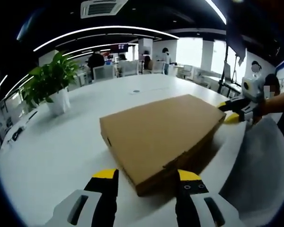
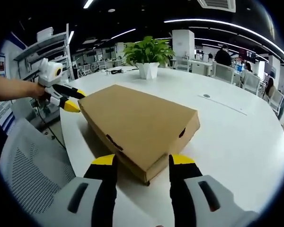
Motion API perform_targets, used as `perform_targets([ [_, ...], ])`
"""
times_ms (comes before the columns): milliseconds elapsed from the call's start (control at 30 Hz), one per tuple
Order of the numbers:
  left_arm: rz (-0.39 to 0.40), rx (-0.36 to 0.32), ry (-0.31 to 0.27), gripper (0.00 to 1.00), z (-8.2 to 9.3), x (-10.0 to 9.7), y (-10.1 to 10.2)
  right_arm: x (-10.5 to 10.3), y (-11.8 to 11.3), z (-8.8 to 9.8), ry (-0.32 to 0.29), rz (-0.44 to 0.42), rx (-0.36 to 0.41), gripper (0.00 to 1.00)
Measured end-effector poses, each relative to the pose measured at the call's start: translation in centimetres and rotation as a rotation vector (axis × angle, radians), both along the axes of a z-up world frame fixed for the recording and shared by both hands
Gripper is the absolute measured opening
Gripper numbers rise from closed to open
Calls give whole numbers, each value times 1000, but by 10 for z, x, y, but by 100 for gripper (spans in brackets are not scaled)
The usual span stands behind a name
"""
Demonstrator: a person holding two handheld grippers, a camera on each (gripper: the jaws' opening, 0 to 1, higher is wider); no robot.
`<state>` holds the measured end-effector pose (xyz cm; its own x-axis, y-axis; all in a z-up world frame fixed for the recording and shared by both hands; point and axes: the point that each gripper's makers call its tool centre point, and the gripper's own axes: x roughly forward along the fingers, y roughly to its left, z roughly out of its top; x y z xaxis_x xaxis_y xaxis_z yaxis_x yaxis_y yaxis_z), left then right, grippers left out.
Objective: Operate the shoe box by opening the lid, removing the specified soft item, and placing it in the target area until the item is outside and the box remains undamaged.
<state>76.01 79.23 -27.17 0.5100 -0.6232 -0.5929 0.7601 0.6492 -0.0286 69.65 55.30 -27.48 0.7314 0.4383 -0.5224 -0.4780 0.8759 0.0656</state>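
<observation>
A closed brown cardboard shoe box (image 1: 156, 135) lies flat on the white round table (image 1: 61, 151). My left gripper (image 1: 146, 176) is open, its black and yellow jaws standing either side of the box's near corner. In the right gripper view the same box (image 2: 137, 123) has another corner between the open jaws of my right gripper (image 2: 142, 161). Each gripper also appears in the other's view, by the box's far corner: the right gripper (image 1: 229, 112) held by a hand, the left gripper (image 2: 70, 100) likewise. The lid is down, so the inside is hidden.
A potted green plant (image 1: 49, 80) in a white pot stands on the table beyond the box. A grey mesh chair (image 2: 28, 165) sits at the table's edge. People and desks (image 1: 132, 61) fill the office behind.
</observation>
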Motion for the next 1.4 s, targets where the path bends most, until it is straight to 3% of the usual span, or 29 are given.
perform_targets([
  [467,-1,-9,-6,45,5,-13,-9,-14,1,0,13,7,-1,28],
  [900,-27,11,9,48,7,-13,-7,-16,4,6,12,16,5,31],
  [1400,-37,-14,6,48,31,-13,-6,-17,5,31,-10,35,2,32],
])
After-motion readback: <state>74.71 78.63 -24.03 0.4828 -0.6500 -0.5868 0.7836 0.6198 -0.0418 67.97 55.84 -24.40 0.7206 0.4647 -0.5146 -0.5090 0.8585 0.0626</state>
